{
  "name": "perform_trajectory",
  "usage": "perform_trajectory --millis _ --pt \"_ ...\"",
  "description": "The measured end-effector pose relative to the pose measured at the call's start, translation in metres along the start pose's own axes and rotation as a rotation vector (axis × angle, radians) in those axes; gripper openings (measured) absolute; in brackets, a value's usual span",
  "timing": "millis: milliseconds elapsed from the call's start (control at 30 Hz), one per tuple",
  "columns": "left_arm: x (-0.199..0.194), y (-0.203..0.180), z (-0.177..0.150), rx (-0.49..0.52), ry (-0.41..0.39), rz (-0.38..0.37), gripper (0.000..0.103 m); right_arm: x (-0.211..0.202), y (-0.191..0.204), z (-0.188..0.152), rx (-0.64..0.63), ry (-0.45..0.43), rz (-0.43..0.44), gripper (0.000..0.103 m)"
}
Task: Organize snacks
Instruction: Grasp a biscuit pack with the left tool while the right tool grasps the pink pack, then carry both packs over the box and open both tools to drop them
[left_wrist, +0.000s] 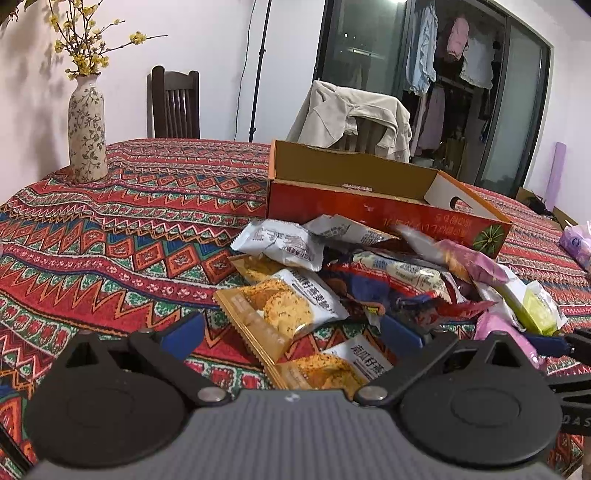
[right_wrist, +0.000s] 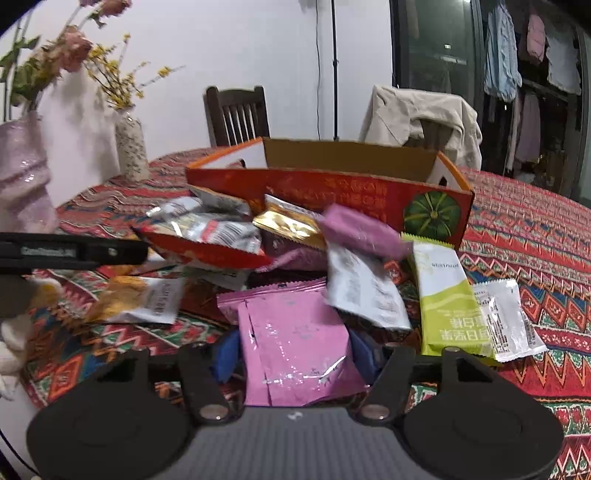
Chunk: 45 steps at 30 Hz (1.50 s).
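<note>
A heap of snack packets lies on the patterned tablecloth in front of an open orange-red carton. My left gripper stands open over two orange cracker packets, its blue pads apart from them. My right gripper is shut on a pink foil packet, a blue pad pressing on each side edge. Beside the pink packet lie a green and white packet, a grey packet and a clear sachet. A purple packet looks blurred near the carton.
A flowered vase stands at the table's far left, and a glossy purple vase close on the left of the right wrist view. Behind the table are a dark wooden chair and a chair with a beige jacket. A purple tissue pack lies far right.
</note>
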<state>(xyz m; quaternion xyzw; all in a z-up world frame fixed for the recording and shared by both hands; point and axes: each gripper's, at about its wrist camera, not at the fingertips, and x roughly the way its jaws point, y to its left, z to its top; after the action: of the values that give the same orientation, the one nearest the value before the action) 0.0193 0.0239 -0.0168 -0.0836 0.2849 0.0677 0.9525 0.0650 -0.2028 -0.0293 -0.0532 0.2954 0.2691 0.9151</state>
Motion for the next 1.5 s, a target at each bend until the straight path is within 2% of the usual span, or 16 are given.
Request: perform_trajectory --millis 267,500,700,800,833,900,967,1067,1167,1500 --pt "0.003 -0.021 -0.006 0.066 0.048 -0.003 0.103 -0.023 0.001 0.005 0.012 -0.089 0.013 0.061" --pt "0.014 -0.033 -0.020 0.136 0.111 0.007 0.103 -0.028 -0.003 0.003 0.031 -0.112 0.016 0.062" --pt "0.014 -0.032 -0.027 0.169 0.093 -0.015 0.101 -0.028 -0.004 0.001 0.041 -0.112 0.026 0.062" --pt "0.009 -0.029 -0.027 0.166 0.079 -0.017 0.085 -0.028 -0.004 0.001 0.043 -0.112 0.025 0.062" --pt "0.007 -0.028 -0.027 0.163 0.070 -0.014 0.075 -0.027 -0.004 0.001 0.044 -0.112 0.025 0.062" --pt "0.004 -0.024 -0.025 0.147 0.060 -0.015 0.062 -0.027 -0.004 0.001 0.046 -0.112 0.027 0.062" --pt "0.000 -0.020 -0.023 0.128 0.049 -0.020 0.044 -0.027 -0.004 0.001 0.046 -0.112 0.028 0.062" --pt "-0.006 -0.014 -0.020 0.115 0.030 -0.028 0.031 -0.027 -0.003 0.000 0.044 -0.112 0.031 0.062" --pt "-0.015 -0.012 -0.017 0.114 0.002 -0.036 0.022 -0.028 -0.003 0.000 0.045 -0.113 0.032 0.062" --pt "-0.034 -0.007 -0.003 0.108 -0.088 -0.050 0.013 -0.033 -0.003 0.005 0.050 -0.137 0.026 0.062"
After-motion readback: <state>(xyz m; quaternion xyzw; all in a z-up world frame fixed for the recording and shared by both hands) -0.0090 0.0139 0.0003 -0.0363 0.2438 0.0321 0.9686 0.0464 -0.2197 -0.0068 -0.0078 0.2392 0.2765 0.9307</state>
